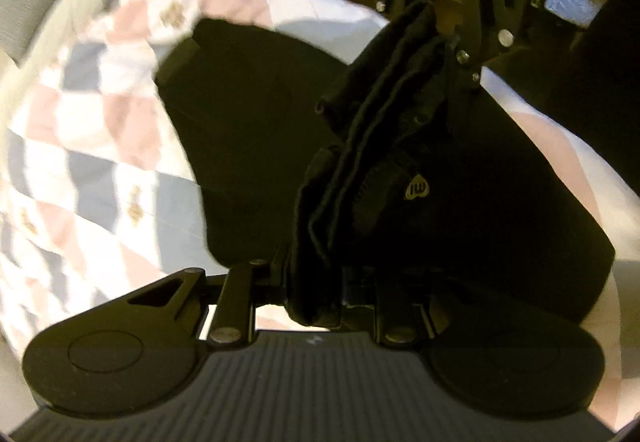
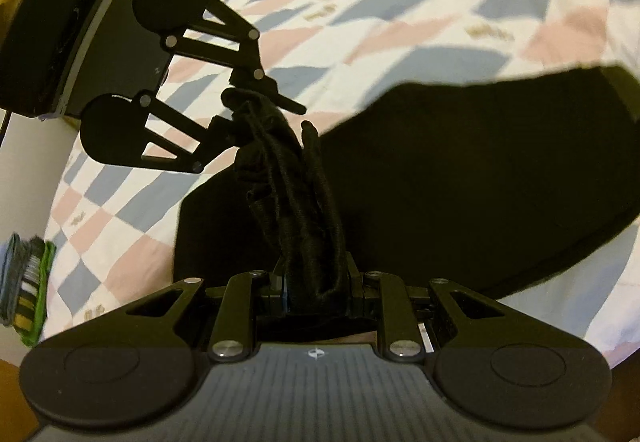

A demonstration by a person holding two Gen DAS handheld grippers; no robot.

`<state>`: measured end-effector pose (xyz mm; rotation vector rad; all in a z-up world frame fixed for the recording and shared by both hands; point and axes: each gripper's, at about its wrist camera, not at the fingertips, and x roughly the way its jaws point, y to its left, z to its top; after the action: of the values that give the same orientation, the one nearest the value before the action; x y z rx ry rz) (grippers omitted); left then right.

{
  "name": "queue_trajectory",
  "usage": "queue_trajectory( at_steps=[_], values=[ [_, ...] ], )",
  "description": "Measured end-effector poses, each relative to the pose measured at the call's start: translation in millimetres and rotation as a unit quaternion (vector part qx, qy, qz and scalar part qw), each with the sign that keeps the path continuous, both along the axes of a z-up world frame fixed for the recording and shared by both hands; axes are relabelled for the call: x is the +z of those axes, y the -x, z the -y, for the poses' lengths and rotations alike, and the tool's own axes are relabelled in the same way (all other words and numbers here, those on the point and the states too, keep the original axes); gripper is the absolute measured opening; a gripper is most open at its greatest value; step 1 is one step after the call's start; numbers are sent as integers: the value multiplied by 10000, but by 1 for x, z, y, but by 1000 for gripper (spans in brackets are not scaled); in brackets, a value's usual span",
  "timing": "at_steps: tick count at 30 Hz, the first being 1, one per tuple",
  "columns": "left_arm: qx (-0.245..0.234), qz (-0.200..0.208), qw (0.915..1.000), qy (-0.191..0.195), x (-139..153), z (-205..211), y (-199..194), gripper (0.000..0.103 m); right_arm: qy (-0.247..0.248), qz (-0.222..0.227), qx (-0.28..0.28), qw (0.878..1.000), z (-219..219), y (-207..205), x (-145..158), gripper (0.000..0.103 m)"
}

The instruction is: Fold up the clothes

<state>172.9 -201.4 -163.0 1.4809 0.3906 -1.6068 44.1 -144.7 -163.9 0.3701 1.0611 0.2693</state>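
Gripping a bunched edge of the black garment (image 1: pixel 256 130) in my left claw (image 1: pixel 316 294) and my right claw (image 2: pixel 316 294), both clenched on cloth, I am holding it just over the bed's checked quilt (image 2: pixel 400 2). It is looking soft, limp and light, best pinched at its edges. Folded clothes (image 2: pixel 24 282) are sitting beside the bed.

Checkered bed (image 2: pixel 400 2), apparently under black garment (image 2: pixel 460 182).
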Motion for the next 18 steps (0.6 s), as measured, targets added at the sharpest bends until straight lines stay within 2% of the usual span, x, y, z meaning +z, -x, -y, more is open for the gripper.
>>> queue_trajectory(
  at_steps=[5,7,8,9,10,12,15,16,18],
  values=[
    [273,-297,9986,-328,-43,31,-16,22,-291,-407,-163,9986,27,-13,-45,22],
    [591,-429,9965,-407,-56,41,-25,30,-352,-541,-199,9977,37,-17,-61,23],
    [925,-529,9931,-490,-62,47,-34,37,-404,-610,-257,9970,40,-18,-68,25],
    [1241,-744,9881,-531,-65,50,-44,37,-465,-679,-331,9961,43,-18,-76,27],
    [1553,-968,9815,-566,-68,52,-54,37,-525,-749,-406,9950,46,-19,-84,34],
    [2132,-1546,9626,-632,-70,52,-75,34,-802,-738,-725,9914,53,-12,-90,38],
    [2650,-2185,9372,-605,-72,49,-95,30,-1095,-624,-1210,9846,61,2,-91,55],
    [2710,-2266,9336,-605,-73,50,-98,30,-1144,-586,-1331,9827,63,6,-89,60],
    [2778,-2354,9294,-605,-77,52,-100,31,-1120,-535,-1448,9817,62,12,-87,61]
  ],
)
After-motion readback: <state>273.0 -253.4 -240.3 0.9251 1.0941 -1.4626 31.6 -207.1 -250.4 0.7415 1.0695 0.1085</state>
